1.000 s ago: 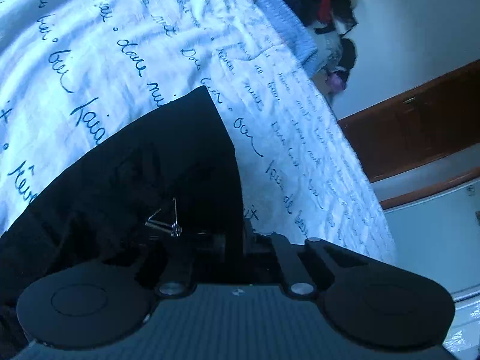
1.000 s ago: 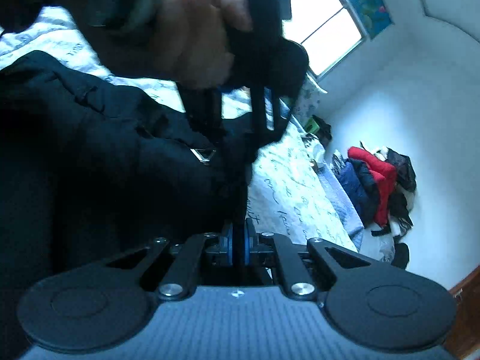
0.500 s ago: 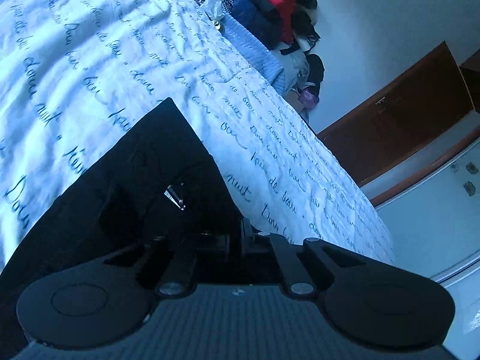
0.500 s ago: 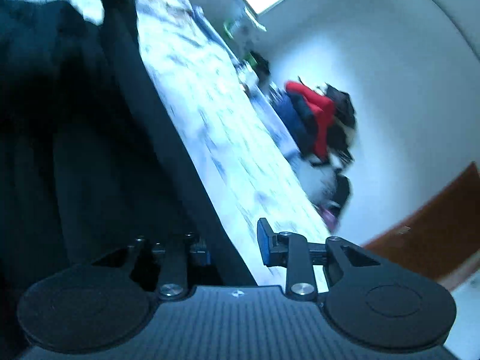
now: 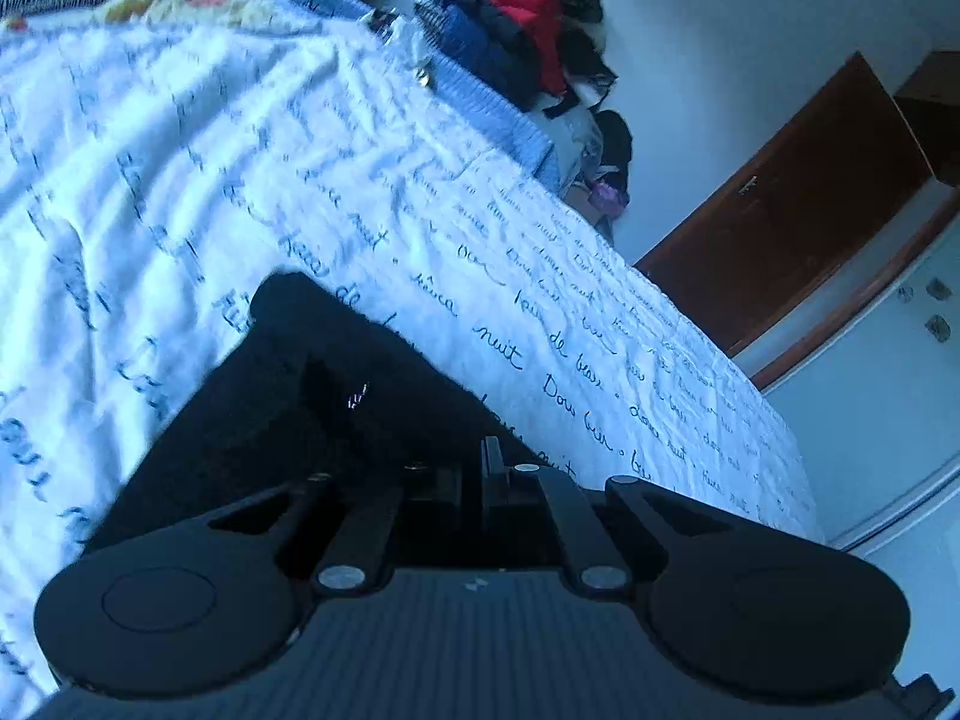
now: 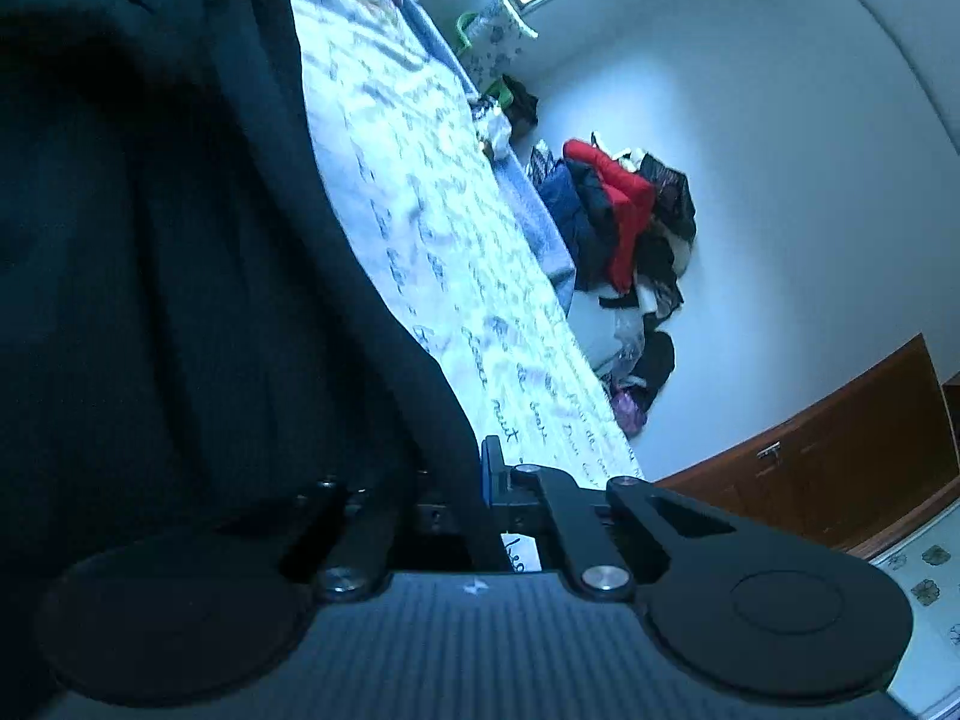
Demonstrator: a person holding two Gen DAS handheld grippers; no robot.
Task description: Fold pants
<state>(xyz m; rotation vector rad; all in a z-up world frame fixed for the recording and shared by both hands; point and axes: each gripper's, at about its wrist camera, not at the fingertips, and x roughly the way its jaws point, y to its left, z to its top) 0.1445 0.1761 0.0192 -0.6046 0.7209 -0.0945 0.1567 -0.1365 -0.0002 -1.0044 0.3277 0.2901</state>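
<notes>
A: Where are the pants (image 5: 312,396)? And the left tool (image 5: 474,474)?

B: They lie dark on the bed (image 5: 180,180), at about seven o'clock in the left view; the left tool is clamped narrow on their near edge.

A: How will they handle?

B: Likely soft, limp and light, apt to sag; best taken at a hem or the waistband; the quilt under them is crinkled white with script.

A: The right tool (image 6: 477,480)?

B: Closed tight on a thick black edge of the pants, which fill nine o'clock of its view.
</notes>
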